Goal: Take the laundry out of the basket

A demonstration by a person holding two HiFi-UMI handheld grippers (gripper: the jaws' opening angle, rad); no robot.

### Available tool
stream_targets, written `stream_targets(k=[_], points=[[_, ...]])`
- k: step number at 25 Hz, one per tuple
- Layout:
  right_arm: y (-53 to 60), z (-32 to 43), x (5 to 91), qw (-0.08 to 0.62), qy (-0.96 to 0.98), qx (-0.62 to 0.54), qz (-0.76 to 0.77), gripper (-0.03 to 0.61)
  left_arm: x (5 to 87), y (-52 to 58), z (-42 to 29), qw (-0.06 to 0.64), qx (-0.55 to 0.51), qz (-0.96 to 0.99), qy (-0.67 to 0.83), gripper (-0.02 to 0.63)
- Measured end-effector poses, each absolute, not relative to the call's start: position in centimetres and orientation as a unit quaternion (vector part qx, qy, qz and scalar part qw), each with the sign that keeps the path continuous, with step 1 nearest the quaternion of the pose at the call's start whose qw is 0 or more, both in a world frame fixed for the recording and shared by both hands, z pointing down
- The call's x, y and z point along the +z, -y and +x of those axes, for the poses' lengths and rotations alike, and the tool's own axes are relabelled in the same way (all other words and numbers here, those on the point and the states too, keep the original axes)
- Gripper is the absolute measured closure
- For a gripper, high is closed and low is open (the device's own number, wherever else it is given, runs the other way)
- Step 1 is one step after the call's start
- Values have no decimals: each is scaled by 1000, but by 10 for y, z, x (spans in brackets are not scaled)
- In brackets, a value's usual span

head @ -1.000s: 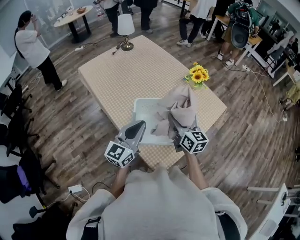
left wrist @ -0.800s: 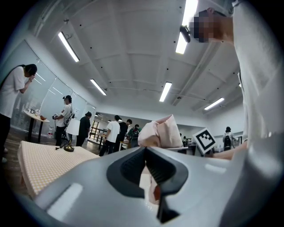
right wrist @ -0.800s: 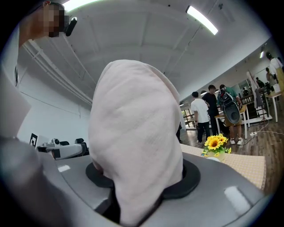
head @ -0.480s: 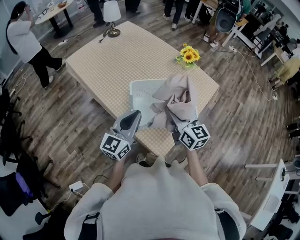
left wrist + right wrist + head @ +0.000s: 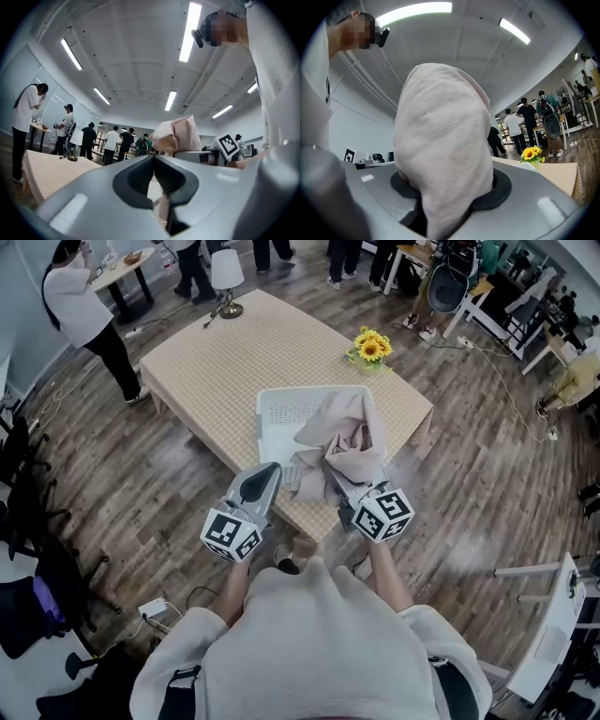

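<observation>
The right claw (image 5: 345, 486) clamps the beige cloth (image 5: 339, 432), which trails over the basket (image 5: 281, 399) rim — a snag could drag the basket along the tabletop (image 5: 234, 352); the left claw (image 5: 270, 474) is empty, jaws together.

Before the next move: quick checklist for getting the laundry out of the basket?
1. Right tongs clamped on cloth: ok.
2. Cloth clear of basket: not ok, its lower folds hang over the basket.
3. Left tongs free: ok, shut, empty.
4. Basket flat on table: ok.
5. Sunflowers apart from cloth: ok.
6. More laundry under the cloth: cannot tell.
</observation>
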State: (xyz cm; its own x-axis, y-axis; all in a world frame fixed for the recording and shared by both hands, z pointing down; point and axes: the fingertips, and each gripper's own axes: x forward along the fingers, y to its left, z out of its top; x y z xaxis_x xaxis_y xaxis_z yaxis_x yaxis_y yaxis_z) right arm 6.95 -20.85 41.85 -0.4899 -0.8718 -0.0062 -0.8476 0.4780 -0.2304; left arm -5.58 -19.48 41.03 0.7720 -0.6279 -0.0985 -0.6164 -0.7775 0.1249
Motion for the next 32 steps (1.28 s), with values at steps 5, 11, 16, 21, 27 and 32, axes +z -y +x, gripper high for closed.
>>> stream_targets(k=[5, 11, 16, 21, 27, 32], points=[[143, 80, 427, 62, -860, -98, -497, 316, 412, 132, -36, 27, -48, 943, 329, 606], [60, 94, 454, 53, -857, -111, -500, 316, 423, 53, -25, 24, -39, 941, 336, 606], [-4, 98, 464, 62, -854, -126, -501, 316, 429, -9, -22, 29, -29, 941, 337, 606], [-53, 94, 468, 51, -854, -120, -504, 316, 428, -50, -23, 34, -30, 942, 333, 606], [-85, 91, 473, 48, -850, -130, -508, 316, 431, -78, -19, 46, -35, 944, 325, 606], [-95, 85, 472, 47, -847, -139, -511, 316, 426, -86, -28, 43, -36, 943, 327, 606]])
